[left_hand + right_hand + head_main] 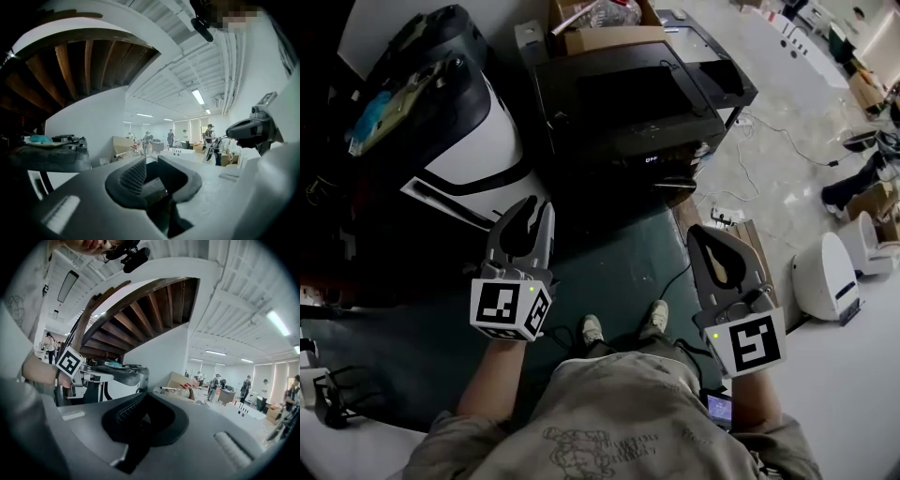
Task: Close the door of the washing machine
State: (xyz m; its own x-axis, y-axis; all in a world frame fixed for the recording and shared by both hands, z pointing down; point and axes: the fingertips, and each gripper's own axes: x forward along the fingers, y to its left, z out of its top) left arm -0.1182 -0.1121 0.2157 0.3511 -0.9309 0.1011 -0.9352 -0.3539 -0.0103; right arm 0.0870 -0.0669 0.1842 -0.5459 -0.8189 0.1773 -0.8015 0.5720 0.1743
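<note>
Left tool held up, jaws slightly parted, nothing in them. Right tool up too, clenched shut on nothing. Black washing machine sitting on the floor straight ahead, past the green mat, well apart from both tools.

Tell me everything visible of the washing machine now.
The washing machine is a black, glossy box standing on the floor ahead of the person. A small lit display sits on its front edge. A curved dark part juts out below; the door's state is unclear. The left gripper and right gripper hang clear of it.
</note>
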